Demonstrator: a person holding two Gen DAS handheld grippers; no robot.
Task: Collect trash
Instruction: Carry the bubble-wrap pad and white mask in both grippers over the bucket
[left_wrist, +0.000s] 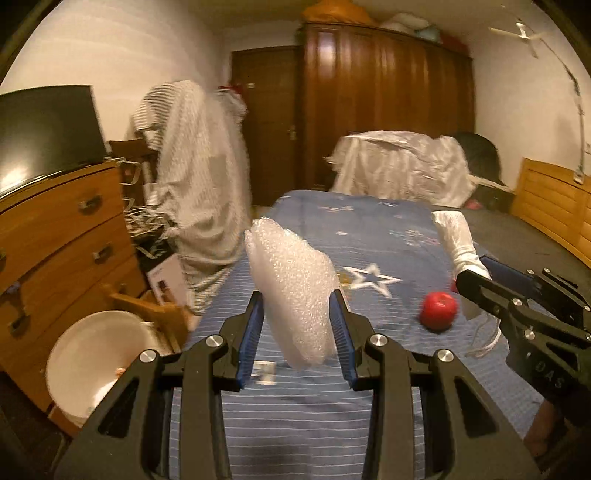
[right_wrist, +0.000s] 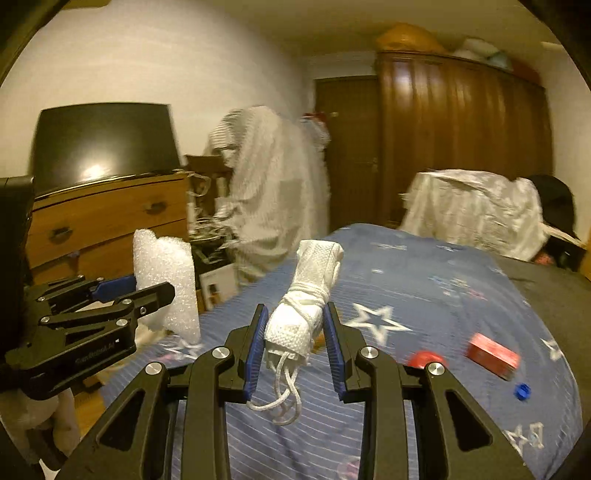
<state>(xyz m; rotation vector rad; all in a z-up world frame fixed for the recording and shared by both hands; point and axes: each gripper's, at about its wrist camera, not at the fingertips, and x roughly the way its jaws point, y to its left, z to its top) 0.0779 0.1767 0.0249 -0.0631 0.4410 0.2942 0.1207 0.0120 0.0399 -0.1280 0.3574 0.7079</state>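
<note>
The left gripper (left_wrist: 297, 317) is grasping foam (left_wrist: 291, 295); the right gripper (right_wrist: 295, 332) is clenching a roll (right_wrist: 308, 295), both above the bed (left_wrist: 332, 406). Judgement: keeping 2 grips firm matters; the bin (left_wrist: 96, 354) lies lower left, past the bed edge, floor room tight.

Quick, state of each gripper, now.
Left gripper: shut on the foam sheet.
Right gripper: shut on the white pouch, with its cord hanging below.
</note>
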